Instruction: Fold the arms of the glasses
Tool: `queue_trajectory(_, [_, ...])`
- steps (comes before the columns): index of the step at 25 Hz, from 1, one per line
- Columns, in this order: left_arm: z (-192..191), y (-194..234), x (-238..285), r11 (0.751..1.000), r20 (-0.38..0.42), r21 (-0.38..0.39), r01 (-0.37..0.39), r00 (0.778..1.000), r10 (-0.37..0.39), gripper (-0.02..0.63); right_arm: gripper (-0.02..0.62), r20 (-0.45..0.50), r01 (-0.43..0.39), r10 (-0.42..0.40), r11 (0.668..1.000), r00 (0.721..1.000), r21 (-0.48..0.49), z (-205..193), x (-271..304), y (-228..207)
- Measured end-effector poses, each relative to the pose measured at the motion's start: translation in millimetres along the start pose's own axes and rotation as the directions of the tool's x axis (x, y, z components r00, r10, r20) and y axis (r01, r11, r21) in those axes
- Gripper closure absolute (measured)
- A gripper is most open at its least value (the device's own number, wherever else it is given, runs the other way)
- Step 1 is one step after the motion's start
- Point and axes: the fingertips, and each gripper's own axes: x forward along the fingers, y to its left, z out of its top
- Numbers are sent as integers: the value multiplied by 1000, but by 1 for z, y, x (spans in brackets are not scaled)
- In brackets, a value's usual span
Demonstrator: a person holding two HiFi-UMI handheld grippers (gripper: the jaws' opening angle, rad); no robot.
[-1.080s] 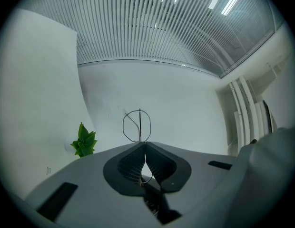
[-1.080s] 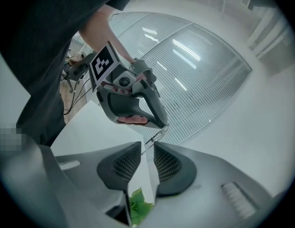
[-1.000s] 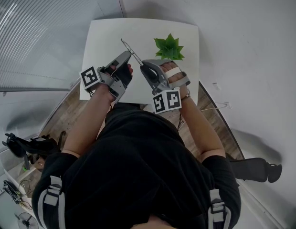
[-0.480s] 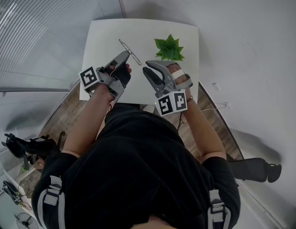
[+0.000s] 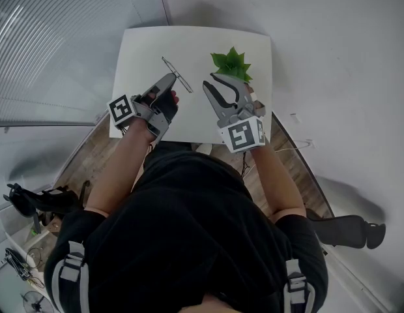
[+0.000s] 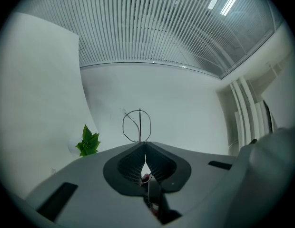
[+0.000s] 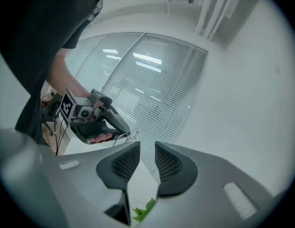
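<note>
The thin wire-framed glasses point(image 5: 176, 74) hang above the white table point(image 5: 143, 51), held at one end by my left gripper point(image 5: 169, 78), which is shut on them. In the left gripper view a round wire lens point(image 6: 136, 126) sticks up just beyond the closed left gripper point(image 6: 144, 144). My right gripper point(image 5: 210, 80) hovers apart to the right, over the green plant point(image 5: 230, 64). Its jaws have just been closing, and they stand open with nothing between them. The right gripper view looks past my right gripper point(image 7: 146, 148) at the left gripper point(image 7: 97, 122) and the glasses point(image 7: 126, 136).
A small green plant point(image 6: 89, 142) stands on the table's far right part. The table is small, with its edges close on every side, and wood floor and grey floor lie around it. A slatted blind point(image 7: 147, 89) is on the left.
My right gripper has drawn away from the glasses, moving right and up toward the plant, and it has rolled. The left gripper has kept still with the glasses.
</note>
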Motion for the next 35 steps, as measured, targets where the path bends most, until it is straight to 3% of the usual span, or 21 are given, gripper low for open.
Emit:
queue_trajectory(5, [-2,1,0,1000,-10,-11,3,1000,-3,594,506,33,17,-22,991,999,136,-4,4,-10])
queue_trajectory(14, [-6,0,-6,1000,-17,-27,7,1000,-7,594,572,71,24,-53,931,996,364,-15,3,-17])
queue_trajectory(27, [-3,8,-1,999,-24,-33,4,1000,-5,594,583,89,-4,-44,880,995,475,-38,3,-18])
queue_trajectory(35, [-4,5,0,999,-28,-31,10,1000,-11,594,583,83,-8,-34,884,996,467,-36,2,-16])
